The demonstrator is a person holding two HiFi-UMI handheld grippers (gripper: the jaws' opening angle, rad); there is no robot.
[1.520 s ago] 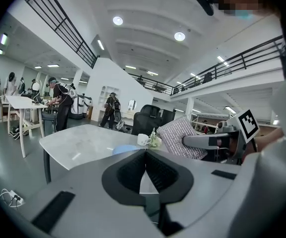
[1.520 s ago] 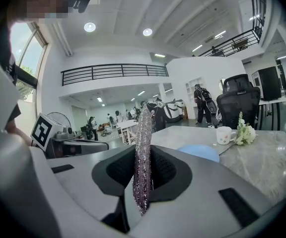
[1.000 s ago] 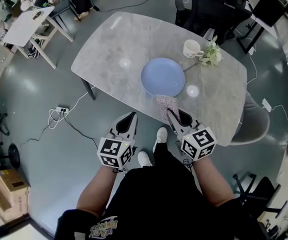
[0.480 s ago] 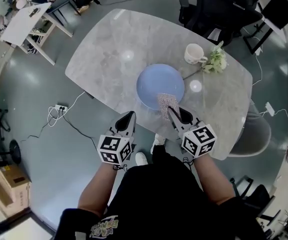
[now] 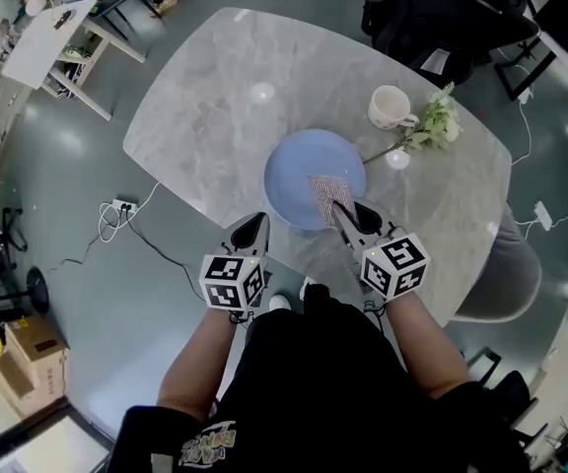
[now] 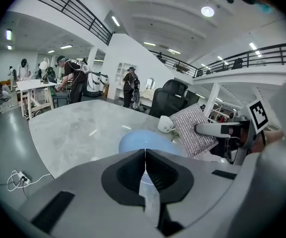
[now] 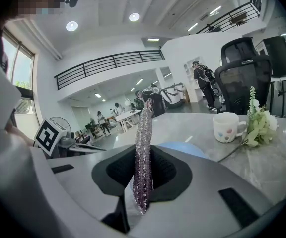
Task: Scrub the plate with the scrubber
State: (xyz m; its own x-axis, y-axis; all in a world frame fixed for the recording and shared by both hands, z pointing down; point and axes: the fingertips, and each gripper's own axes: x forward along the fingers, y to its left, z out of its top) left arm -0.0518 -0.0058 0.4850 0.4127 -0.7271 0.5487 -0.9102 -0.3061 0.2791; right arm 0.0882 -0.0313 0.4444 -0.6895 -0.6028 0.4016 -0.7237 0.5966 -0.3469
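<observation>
A round light-blue plate (image 5: 304, 173) lies near the front edge of the grey marble table (image 5: 225, 97). My right gripper (image 5: 345, 215) is shut on a silvery mesh scrubber (image 5: 327, 193), which hangs over the plate's near right part. In the right gripper view the scrubber (image 7: 144, 152) stands edge-on between the jaws, with the plate (image 7: 185, 148) just beyond. My left gripper (image 5: 251, 233) is shut and empty, at the table's front edge left of the plate. The left gripper view shows the plate (image 6: 138, 143) ahead and the scrubber (image 6: 192, 132) at right.
A white mug (image 5: 390, 106) and a small sprig of white flowers (image 5: 434, 124) sit on the table behind the plate at right. A black office chair (image 5: 432, 18) stands beyond the table. A power strip and cables (image 5: 121, 210) lie on the floor at left.
Both grippers have come forward to the table. The scrubber, earlier at the plate's near rim, now hangs over the plate.
</observation>
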